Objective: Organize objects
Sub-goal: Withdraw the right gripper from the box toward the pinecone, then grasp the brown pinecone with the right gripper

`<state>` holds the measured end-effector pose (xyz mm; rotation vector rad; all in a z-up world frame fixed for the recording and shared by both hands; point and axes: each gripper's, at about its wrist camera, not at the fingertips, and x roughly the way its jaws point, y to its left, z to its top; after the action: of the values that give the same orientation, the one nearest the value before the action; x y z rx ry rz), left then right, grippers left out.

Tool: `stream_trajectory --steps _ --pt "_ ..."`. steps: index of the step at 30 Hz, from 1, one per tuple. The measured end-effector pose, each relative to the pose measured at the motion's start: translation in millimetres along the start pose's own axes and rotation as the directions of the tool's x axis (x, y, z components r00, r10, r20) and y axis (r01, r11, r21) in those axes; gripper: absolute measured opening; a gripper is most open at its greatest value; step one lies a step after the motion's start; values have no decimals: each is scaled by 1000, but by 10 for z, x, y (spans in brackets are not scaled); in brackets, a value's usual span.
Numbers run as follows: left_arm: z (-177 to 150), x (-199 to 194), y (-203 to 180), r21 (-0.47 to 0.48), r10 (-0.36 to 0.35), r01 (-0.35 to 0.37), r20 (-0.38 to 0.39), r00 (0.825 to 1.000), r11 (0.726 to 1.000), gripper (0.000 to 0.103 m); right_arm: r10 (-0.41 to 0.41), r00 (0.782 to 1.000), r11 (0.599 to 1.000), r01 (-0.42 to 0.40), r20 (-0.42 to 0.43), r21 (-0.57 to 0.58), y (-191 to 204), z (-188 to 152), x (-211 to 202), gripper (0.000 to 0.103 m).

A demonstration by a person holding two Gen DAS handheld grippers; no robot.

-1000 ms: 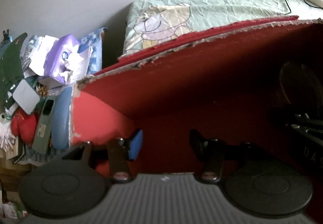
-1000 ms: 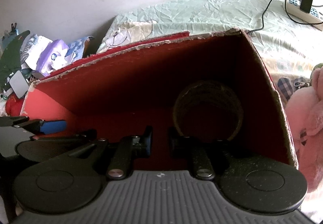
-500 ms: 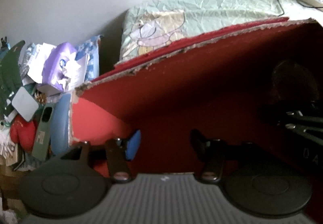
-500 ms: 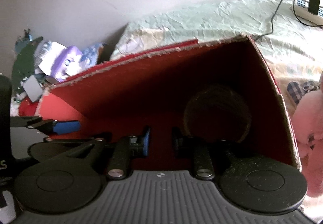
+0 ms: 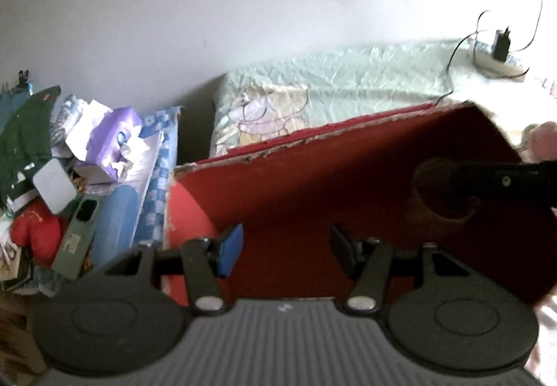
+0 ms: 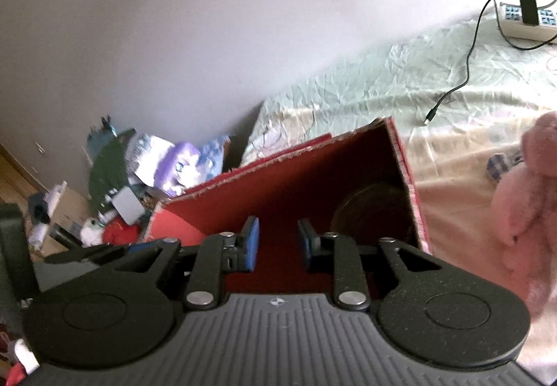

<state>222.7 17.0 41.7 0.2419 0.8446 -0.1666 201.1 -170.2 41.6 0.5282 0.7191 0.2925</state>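
Looking along my left gripper (image 5: 283, 248), I find its jaws spread and empty above the red box (image 5: 313, 184); a round woven basket (image 5: 442, 191) lies inside, ahead to my right. I judge one drop done, so next comes picking another item. Along my right gripper (image 6: 276, 246), the jaws are opening with nothing between them; the pink plush toy (image 6: 522, 211), right of it on the bed, looks nearest.

I count one red box (image 6: 289, 191), one round tin (image 6: 372, 211) inside, one pink plush toy (image 6: 525, 198), one power strip (image 6: 525, 20).
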Motion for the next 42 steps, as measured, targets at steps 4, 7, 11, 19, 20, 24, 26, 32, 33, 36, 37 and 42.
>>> stream_trajectory --steps 4,7,11,19,20,24,26,32,33,36,37,42 --pt "-94 -246 -4 -38 -43 43 17 999 998 61 18 999 999 -16 31 -43 -14 -81 -202 31" --pt "-200 -416 -49 -67 -81 82 28 996 994 61 22 999 996 -19 31 -88 0 -164 -306 31" --pt "-353 -618 -126 -90 -114 118 48 992 989 63 46 998 994 -42 35 -96 -79 -303 -531 31" --pt "-648 -936 -340 -125 -184 189 49 982 974 65 84 996 992 -82 24 -100 -257 -508 -922 32" --pt "-677 -956 -376 -123 -191 195 46 981 973 67 91 996 991 -90 13 -94 -280 -542 -937 32" --pt "-781 -1014 -523 -120 -220 221 26 975 968 72 115 993 992 -116 -35 -58 -394 -643 -972 32" --pt "-833 -1015 -584 -132 -264 263 6 964 956 76 109 992 993 -112 -61 -47 -465 -684 -974 32" --pt "-1046 -1031 -826 -134 -381 372 -48 923 918 82 87 971 995 -97 -221 -36 -630 -838 -846 40" --pt "-1086 -1051 -871 -126 -394 385 -52 918 914 82 86 967 994 -99 -240 -40 -650 -862 -838 40" --pt "-1189 -1111 -1016 -100 -422 415 -57 905 904 82 82 949 992 -106 -304 -64 -707 -956 -808 41" --pt "-1214 -1121 -1059 -95 -431 425 -57 901 900 82 82 942 991 -110 -325 -69 -735 -995 -802 41" --pt "-1345 -1101 -1293 -79 -415 409 -90 905 909 77 95 915 992 -122 -392 -43 -885 -1118 -761 46"
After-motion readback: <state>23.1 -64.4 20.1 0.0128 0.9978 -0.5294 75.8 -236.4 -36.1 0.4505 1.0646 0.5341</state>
